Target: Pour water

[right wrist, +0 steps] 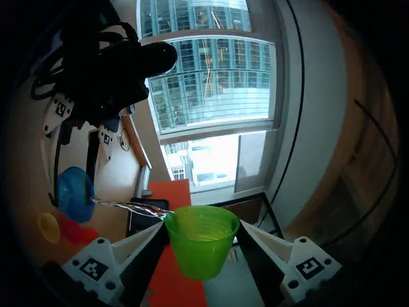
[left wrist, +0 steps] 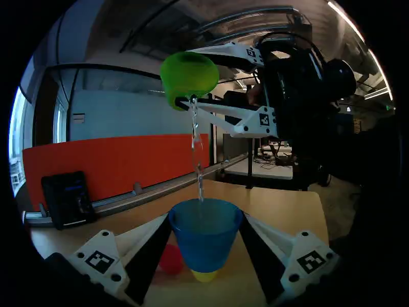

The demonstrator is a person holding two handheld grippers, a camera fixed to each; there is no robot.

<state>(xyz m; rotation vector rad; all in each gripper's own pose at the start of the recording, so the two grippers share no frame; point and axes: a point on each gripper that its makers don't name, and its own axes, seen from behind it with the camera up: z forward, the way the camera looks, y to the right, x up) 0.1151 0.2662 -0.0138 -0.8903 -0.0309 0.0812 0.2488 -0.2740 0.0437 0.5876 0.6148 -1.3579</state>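
The left gripper point(left wrist: 205, 225) holds a translucent blue plastic cup point(left wrist: 205, 240), a smooth tapered tumbler. The cup stands upright between the gripper's two white fingers, which both press on its sides. Above it, the right gripper point(right wrist: 202, 233) is clamped on a glossy, translucent green cup point(right wrist: 202, 245) of the same tapered shape. This cup is tipped well over, with its mouth turned down toward the blue cup. A thin, twisting stream of clear water point(left wrist: 196, 148) falls from the green rim into the blue cup's open mouth. The two cups are apart, joined by the stream alone. In the right gripper view a little water seems to lie inside the green cup, though the tint makes this hard to judge. On the pale wooden table point(left wrist: 286, 210), past the blue cup, sit a small red cup point(left wrist: 171, 258) and a yellow cup point(left wrist: 204, 276), near each other. A dark flat tablet point(left wrist: 66, 198) leans against an orange wall panel point(left wrist: 122, 163).
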